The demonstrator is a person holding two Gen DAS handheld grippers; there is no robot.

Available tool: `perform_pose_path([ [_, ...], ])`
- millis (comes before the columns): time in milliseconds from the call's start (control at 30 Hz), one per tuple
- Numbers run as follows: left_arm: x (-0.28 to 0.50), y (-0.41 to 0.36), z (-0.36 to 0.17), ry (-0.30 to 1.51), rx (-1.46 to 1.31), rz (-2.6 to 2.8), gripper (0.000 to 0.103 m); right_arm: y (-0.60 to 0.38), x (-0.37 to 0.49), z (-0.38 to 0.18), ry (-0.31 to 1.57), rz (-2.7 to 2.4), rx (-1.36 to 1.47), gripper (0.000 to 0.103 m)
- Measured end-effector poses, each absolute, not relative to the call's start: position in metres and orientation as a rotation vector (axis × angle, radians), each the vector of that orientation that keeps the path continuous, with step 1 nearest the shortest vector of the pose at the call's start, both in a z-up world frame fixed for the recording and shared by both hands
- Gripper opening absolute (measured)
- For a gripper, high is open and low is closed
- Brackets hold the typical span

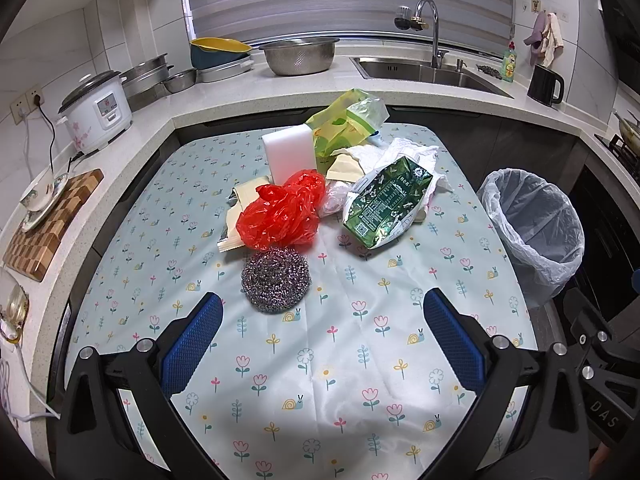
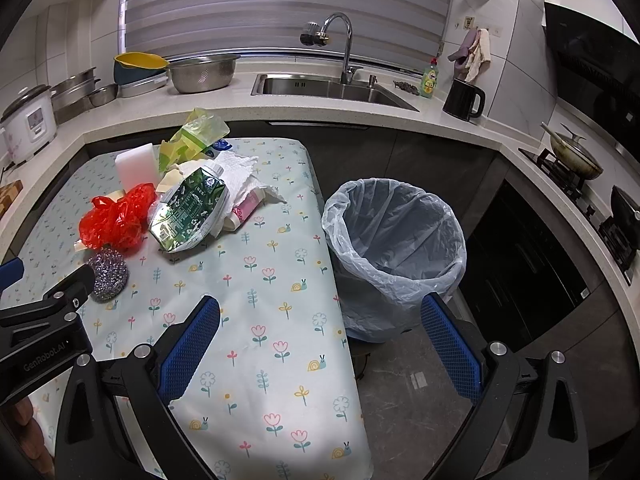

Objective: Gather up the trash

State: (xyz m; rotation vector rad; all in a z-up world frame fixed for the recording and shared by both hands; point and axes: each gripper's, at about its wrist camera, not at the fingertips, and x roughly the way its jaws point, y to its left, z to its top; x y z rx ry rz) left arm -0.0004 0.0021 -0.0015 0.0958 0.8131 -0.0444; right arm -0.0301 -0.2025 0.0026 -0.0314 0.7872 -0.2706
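Table [image 1: 320, 380], floral cloth: carries the trash heap at its far end. Bin [image 2: 394, 256], lined, empty: beside the table's right edge. Green carton [image 1: 386, 206], red bag [image 1: 284, 212], steel scourer [image 1: 276, 280]: heaped together. Advice: take the nearest loose piece first, gripping mid-body. Left gripper [image 1: 322, 344], right gripper [image 2: 320, 344]: both spread wide, empty, hovering level over the cloth.

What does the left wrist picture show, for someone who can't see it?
A pile of trash sits on a flowery tablecloth: a red plastic bag, a green carton, and a steel scrubber nearest the open left gripper. A lined bin stands to the right.
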Motion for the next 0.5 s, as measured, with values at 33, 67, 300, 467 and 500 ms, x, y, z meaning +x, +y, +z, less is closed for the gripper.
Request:
perform_pose_path([
  [33, -0.0004, 0.0019, -0.0015, 0.813, 0.097, -0.044, 0.096, -0.2025, -0.0301, 0.0028, 0.787, -0.272, -0.032, 0.096],
  [67, -0.0003, 0.0023, -0.0015, 0.813, 0.097, -0.044, 0.096, -0.2028, -0.0303, 0.0025, 0.786, -0.272, -0.032, 0.096],
  [300, 0.0005, 0.0021, -0.0022, 0.812, 0.097, -0.047, 0.096, -0.204, -0.0298, 0.0009, 0.785, -0.275, -0.03, 0.096],
  [467, 0.0001, 0.0017, -0.0022, 0.81, 0.095, -0.046, 0.096, -0.2041, -0.0298, 0.001, 0.786, -0.274, -0.03, 0.096],
  [500, 0.0, 0.0016, -0.0022, 0.81, 0.096, -0.045, 0.096, -0.2041, -0.0299, 0.0011, 0.786, -0.274, -0.03, 0.096],
])
